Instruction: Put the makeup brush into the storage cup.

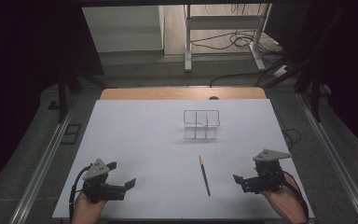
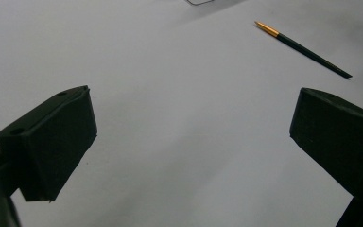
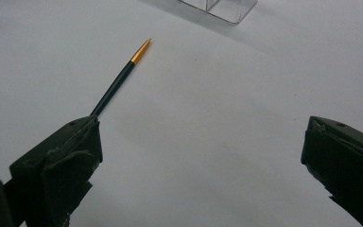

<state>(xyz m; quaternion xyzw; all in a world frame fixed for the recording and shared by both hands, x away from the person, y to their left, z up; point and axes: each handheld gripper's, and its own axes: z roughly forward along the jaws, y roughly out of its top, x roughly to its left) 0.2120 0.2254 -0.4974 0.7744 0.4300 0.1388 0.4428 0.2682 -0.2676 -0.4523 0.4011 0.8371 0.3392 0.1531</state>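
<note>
The pen [image 1: 204,175], dark with a gold tip, is lying flat on the white table [image 1: 135,140], in front of the clear organizer [image 1: 201,124] on the person's side, gold tip pointing toward it. The right gripper [image 1: 243,181] is sitting to the pen's right, jaws spread wide and gripping nothing. The left gripper [image 1: 121,175] is resting well off to the pen's left, jaws likewise standing apart and empty.

Pen [image 1: 204,175] lying on table [image 1: 135,140] between both grippers, organizer [image 1: 201,124] standing behind it, apart.
</note>
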